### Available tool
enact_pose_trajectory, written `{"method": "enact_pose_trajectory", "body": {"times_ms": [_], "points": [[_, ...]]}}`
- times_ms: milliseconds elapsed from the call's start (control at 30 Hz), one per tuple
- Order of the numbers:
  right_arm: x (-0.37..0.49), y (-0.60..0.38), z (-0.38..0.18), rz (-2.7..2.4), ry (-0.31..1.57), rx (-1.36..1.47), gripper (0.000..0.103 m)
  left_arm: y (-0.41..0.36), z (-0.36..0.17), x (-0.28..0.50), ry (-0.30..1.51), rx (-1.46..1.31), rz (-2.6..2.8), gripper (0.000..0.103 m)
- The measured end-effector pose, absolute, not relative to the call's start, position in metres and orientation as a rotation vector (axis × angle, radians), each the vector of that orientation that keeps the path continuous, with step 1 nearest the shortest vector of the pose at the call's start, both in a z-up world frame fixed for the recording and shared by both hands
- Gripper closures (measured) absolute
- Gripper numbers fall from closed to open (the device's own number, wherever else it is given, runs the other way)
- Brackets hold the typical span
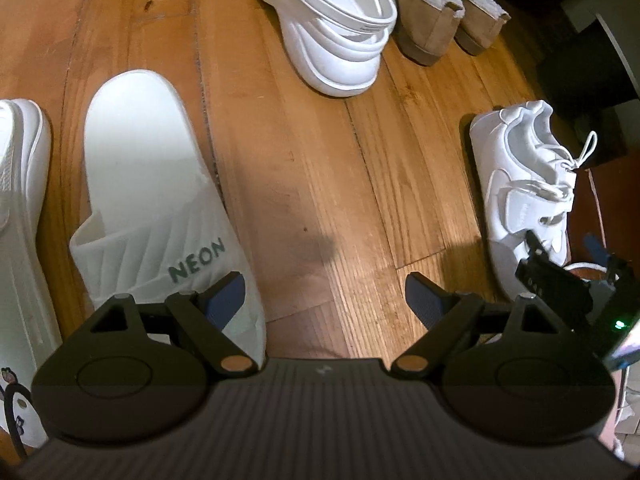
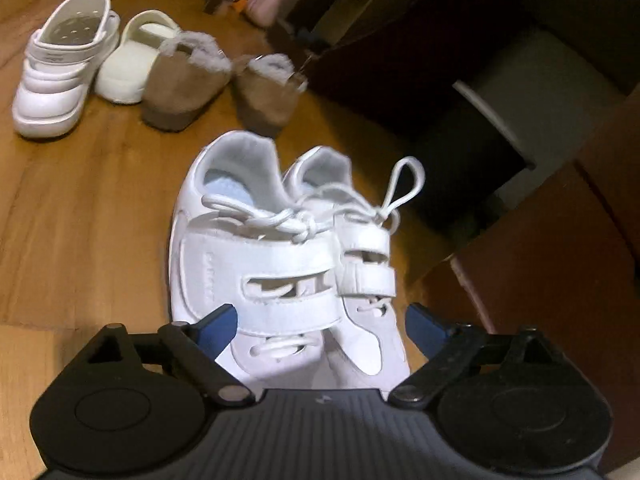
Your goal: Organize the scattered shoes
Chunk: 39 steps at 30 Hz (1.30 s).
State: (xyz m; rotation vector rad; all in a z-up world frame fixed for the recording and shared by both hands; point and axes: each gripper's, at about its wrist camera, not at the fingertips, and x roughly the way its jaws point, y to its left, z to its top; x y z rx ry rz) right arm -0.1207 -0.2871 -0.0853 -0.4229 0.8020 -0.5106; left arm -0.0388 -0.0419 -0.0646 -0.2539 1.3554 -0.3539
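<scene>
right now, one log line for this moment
left gripper: open, above bare floor | right gripper: open, white sneakers between fingers, not gripped

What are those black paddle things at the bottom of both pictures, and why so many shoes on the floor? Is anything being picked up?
No robot here: a person holds a two-finger grabbing tool in each hand, with a camera on each looking along its fingers. The left gripper hangs open over the wooden floor, beside a white NEON slide. The right gripper is open around the toes of a pair of white sneakers, not squeezing them. Farther off stand a white clog, a cream shoe and tan fleece-lined slippers. Nothing is held.
</scene>
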Motion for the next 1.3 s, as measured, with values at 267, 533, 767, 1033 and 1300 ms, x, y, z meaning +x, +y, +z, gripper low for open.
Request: {"method": "enact_pose_trajectory", "body": {"times_ms": [267,533,767,1033,1300], "points": [[-0.14,-0.292,-0.057,-0.312,0.859,0.062,0.01,-0.02,-0.054,-0.033,1.326,-0.303,-0.334,0.016],[-0.135,-0.265,-0.074,-0.182,0.959,0.337,0.01,-0.026,-0.034,-0.027,1.244,-0.198,-0.307,0.016],[-0.126,-0.255,-0.071,-0.153,0.936,0.408,0.01,-0.038,-0.023,0.006,1.215,-0.148,-0.271,0.016],[-0.127,-0.263,-0.072,-0.154,0.97,0.436,0.01,-0.042,-0.036,0.062,1.195,-0.168,-0.138,0.016],[-0.125,-0.259,-0.075,-0.123,0.989,0.464,0.01,-0.073,-0.046,0.121,1.121,-0.017,-0.137,0.021]]}}
